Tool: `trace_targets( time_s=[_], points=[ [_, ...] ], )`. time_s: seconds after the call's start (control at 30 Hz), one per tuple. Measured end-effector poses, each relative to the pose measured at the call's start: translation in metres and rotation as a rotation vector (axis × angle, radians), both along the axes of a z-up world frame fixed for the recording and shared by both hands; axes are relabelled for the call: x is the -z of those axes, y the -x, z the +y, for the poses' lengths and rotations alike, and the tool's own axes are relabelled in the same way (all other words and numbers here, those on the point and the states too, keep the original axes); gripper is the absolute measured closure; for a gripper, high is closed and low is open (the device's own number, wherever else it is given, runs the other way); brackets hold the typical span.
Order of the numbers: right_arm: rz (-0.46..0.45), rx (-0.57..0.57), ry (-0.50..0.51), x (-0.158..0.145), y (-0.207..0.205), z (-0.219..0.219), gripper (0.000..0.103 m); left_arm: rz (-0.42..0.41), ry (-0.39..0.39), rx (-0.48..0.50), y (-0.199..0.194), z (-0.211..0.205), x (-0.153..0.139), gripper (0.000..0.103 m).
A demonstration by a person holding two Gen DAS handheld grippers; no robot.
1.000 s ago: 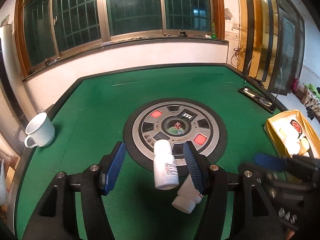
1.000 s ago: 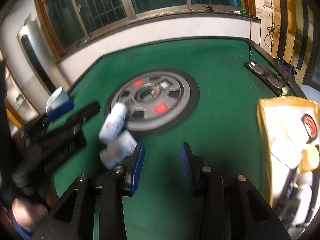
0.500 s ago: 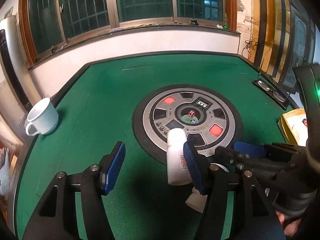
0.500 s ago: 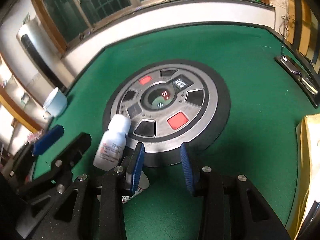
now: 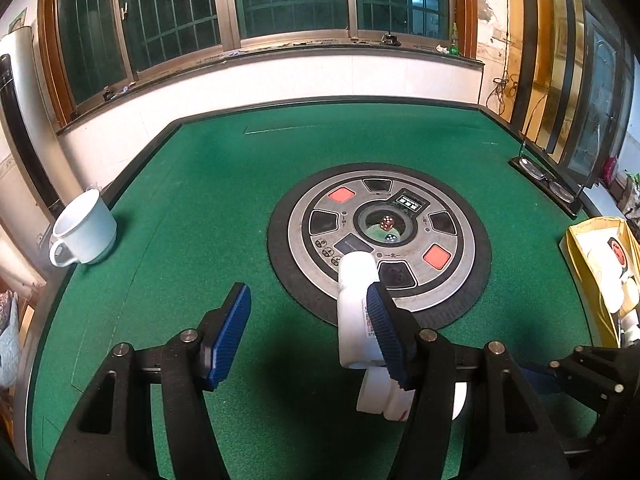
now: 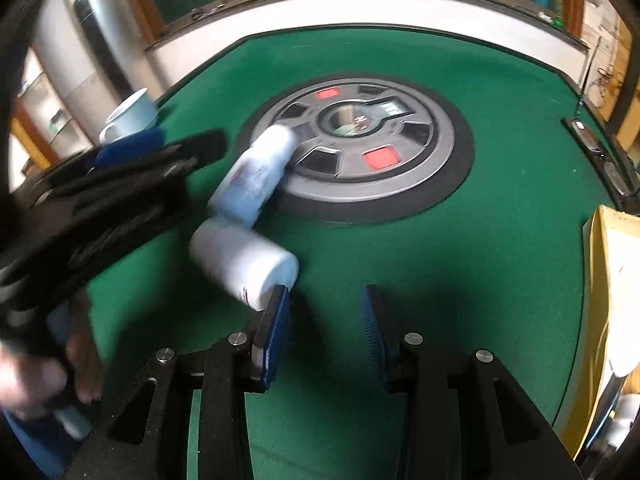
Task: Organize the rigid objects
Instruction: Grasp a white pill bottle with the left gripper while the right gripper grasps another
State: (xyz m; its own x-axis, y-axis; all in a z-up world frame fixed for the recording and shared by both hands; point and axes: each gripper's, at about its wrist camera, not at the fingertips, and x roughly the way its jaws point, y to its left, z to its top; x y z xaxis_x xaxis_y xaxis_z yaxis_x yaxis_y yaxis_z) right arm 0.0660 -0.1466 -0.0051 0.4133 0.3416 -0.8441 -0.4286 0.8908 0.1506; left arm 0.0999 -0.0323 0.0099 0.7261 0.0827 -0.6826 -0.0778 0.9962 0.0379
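Now, L to R w/ the round centre dial as ref: white mug far left of it; left gripper fingers apart, empty; two white bottles lying at dial's near edge, touching; right gripper fingers apart, empty, beside nearer bottle.

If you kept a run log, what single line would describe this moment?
left gripper: open, right pad touching lying bottle | right gripper: open, empty | second bottle: on green table | yellow box: right

White mug near bench left edge; glasses at far right edge; dice in ctr dome.
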Motion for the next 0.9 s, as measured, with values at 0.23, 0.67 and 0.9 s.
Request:
trace_targets(
  time_s=[0.23, 0.67, 0.9],
  points=[
    [-0.094, 0.023, -0.007, -0.018, -0.004, -0.007, 0.070, -0.013, 0.003, -0.009, 0.002, 0.004, -0.003, 0.044],
    [-0.240, -0.206, 0.024, -0.026, -0.001, 0.041, 0.048, -0.059, 0.017, -0.123, 0.006, 0.029, -0.014, 0.044],
    [-0.249, -0.262, 0.088, -0.013, -0.005, 0.063, 0.048, -0.046, 0.029, -0.143, 0.004, 0.035, -0.013, 0.044]
  ],
)
